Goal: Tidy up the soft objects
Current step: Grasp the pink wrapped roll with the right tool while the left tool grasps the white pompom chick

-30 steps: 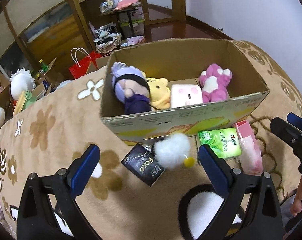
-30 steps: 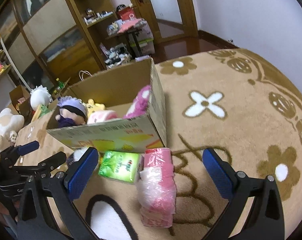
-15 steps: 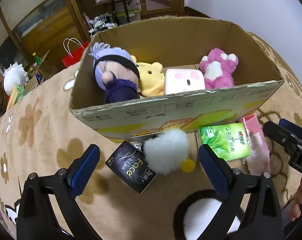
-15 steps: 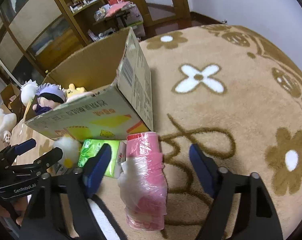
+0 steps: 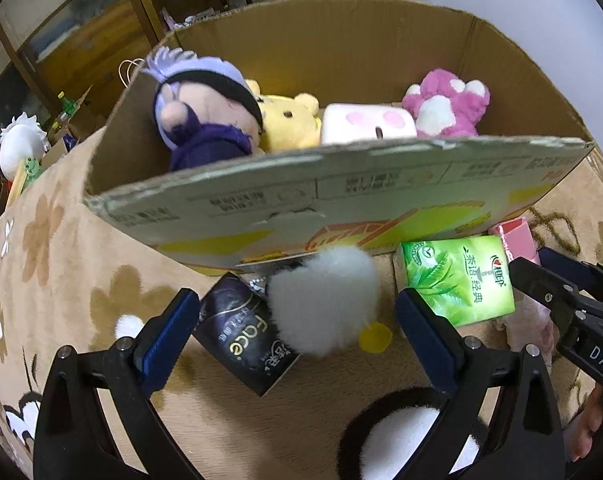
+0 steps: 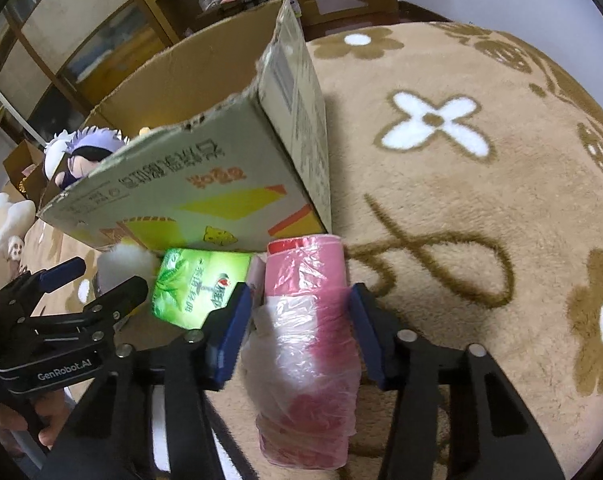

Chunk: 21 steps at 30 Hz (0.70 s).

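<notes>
The open brown cardboard box [image 5: 381,196] crowds the beige flowered carpet [image 6: 481,208], which lies bare to its right. The right gripper [image 6: 297,332], low and level, has its fingers grasping the pink plastic-wrapped roll [image 6: 305,320] beside the green tissue pack [image 5: 459,280]. The left gripper [image 5: 297,332] is spread wide around the white fluffy pompom [image 5: 325,300] and the black pack reading "face" [image 5: 241,338].

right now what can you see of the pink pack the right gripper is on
The pink pack is a soft roll-like bundle in crinkled clear plastic, pink with a whiter patch on its left side. It lies lengthwise on the beige carpet, its far end by the cardboard box corner, the green tissue pack alongside. The right gripper straddles its middle, blue pads at both sides; firm contact is unclear.
</notes>
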Motion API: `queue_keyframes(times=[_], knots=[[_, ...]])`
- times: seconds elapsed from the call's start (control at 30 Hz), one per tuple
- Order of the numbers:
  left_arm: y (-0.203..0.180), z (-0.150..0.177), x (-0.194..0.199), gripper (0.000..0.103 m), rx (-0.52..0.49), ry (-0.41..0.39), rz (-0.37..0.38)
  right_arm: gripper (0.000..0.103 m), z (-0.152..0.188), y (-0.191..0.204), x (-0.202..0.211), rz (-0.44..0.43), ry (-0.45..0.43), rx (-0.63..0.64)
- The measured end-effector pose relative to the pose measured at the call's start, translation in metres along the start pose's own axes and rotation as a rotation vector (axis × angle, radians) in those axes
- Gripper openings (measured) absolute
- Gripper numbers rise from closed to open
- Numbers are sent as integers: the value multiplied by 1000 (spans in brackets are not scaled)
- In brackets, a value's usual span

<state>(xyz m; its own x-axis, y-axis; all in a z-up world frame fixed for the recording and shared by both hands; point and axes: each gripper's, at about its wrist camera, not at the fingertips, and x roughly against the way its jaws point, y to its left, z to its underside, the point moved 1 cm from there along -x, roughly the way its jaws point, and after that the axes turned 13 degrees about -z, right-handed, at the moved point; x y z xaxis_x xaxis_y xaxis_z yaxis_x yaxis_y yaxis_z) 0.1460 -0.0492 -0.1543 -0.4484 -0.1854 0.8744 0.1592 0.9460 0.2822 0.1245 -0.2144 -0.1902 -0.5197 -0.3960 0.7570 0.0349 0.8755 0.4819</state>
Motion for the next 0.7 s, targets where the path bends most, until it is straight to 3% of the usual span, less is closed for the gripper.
queue_keyframes(times=[0.3, 0.7], knots=[[-4, -3, -14, 82, 20, 25, 9, 53, -1, -4, -13, -17, 40, -9], [-18, -4, -10, 45, -47, -16, 19, 49, 1, 0, -21, 33, 61, 39]])
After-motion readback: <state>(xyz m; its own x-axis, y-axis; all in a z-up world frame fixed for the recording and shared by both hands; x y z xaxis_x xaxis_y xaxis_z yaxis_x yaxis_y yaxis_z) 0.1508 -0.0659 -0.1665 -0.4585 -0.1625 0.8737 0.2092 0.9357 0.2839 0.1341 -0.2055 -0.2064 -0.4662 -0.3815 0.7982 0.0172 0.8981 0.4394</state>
